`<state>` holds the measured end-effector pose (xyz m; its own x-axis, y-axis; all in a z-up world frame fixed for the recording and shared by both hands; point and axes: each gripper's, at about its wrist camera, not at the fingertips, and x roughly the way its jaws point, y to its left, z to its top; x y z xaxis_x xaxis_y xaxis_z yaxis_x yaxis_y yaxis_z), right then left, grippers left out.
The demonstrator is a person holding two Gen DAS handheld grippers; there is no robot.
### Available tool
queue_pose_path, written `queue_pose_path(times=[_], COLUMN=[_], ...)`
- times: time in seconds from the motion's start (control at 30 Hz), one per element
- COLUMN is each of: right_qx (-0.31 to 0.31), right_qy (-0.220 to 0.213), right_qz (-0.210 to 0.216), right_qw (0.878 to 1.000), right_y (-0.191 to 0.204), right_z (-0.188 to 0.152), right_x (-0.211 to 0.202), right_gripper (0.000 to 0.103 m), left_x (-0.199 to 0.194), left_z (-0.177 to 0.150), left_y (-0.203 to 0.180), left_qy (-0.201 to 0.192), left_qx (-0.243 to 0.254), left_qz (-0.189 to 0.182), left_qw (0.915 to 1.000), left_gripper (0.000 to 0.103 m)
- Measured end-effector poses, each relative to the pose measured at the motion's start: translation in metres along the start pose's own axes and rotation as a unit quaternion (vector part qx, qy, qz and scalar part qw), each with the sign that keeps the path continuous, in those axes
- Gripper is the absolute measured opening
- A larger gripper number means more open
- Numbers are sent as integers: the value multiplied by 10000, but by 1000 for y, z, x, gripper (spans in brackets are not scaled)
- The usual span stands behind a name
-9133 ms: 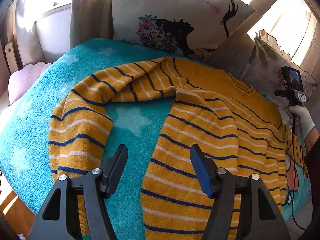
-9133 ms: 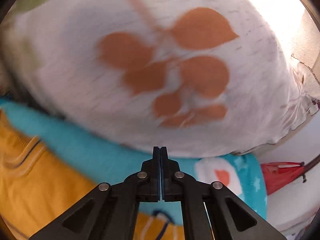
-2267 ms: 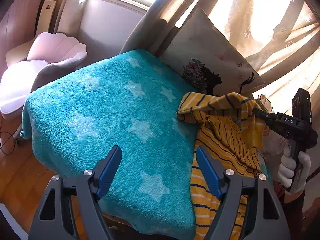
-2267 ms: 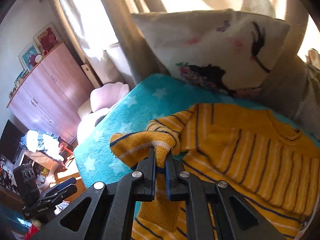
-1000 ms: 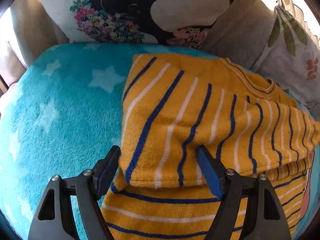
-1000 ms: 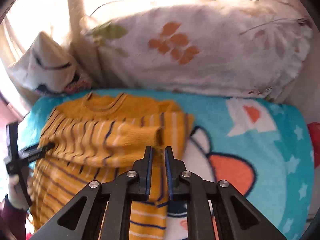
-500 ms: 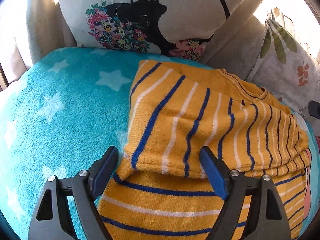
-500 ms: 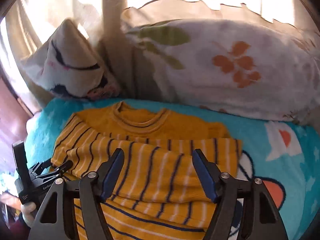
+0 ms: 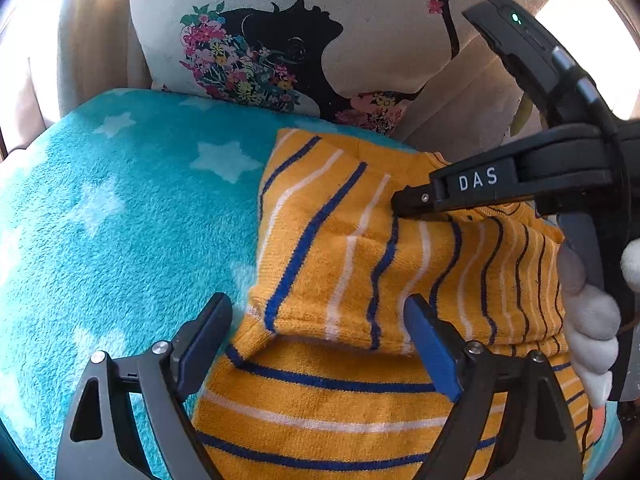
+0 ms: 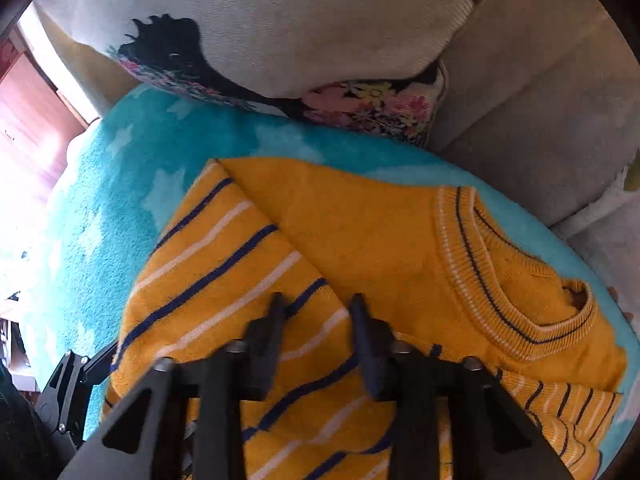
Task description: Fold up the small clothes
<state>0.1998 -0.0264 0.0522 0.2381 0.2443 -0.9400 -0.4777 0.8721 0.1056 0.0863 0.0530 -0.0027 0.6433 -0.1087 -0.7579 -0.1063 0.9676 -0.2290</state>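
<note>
1. Left gripper (image 9: 318,320) has its jaws wide and still opening; the folded sleeve's cuff edge lies between the blue pads, which do not press on it.
2. Right gripper (image 10: 316,306) has its jaws closing. In its own blurred view the fingers stand a little apart over the striped sleeve; in the left view its dark tip (image 9: 404,204) comes to the sleeve's upper edge. Whether cloth is pinched I cannot tell.
3. Sweater (image 10: 360,240), yellow with blue and white stripes, lies flat on the blanket (image 9: 120,220), neck hole towards the cushions.
4. One sleeve (image 9: 340,248) is folded across the chest, its cuff near the left gripper; the striped body runs out under it towards the camera.
5. Collar (image 10: 500,280) is ribbed, with thin dark lines, and sits to the right in the right view.
6. A hand in a white glove (image 9: 592,320) holds the right gripper's handle at the right edge of the left view.
7. Blanket is turquoise fleece with pale stars and covers the seat under the sweater.
8. Cushion (image 9: 320,40), cream with a black head silhouette and flowers, stands upright just behind the sweater, against a beige sofa back (image 10: 540,120).
9. Left gripper's frame shows at the lower left of the right view (image 10: 68,392).
</note>
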Motion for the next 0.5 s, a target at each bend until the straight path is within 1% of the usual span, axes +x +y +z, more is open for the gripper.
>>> queue_pose_path(times=[0.07,0.1,0.17,0.27,0.3,0.37,0.4,0.43,0.47,0.5], right_qx=[-127,-175,-175,-15,44,262,391,524,620,716], right_qy=[-62,-97,-194,-153,-99,-82,-90,-200,-335,-489], right_qz=[-162,-160,-210,-135,-94,192,378,613,784,877], right_qw=[9998,9997,9994,9998,9999,9994,9985,9965,9944,9924], right_y=[8,10,13,15,16,10,6,0,-5,-11], right_z=[7,13,24,41,44,47,46,43,38,32], right_x=[-3,-1,3,17,22,26,23,17,8,-5], right_gripper=[8,4,4,4,8,11,21,31,36,45], left_x=[0,0,-1,-2,-2,-3,-3,-3,-3,-3], left_z=[0,0,0,-1,-1,-1,-1,-1,-1,-1], left_y=[-1,-1,0,1,2,3,4,3,3,4], left_qy=[8,9,5,-5,-12,-21,-22,-20,-19,-18], left_qx=[12,10,-6,-29,-48,-80,-84,-79,-76,-76], left_qz=[13,8,-14,-49,-74,-116,-122,-121,-122,-127], left_qw=[10000,10000,10000,10000,10000,9999,9999,9999,9999,9999], left_gripper=[87,87,87,87,87,87,87,87,87,88])
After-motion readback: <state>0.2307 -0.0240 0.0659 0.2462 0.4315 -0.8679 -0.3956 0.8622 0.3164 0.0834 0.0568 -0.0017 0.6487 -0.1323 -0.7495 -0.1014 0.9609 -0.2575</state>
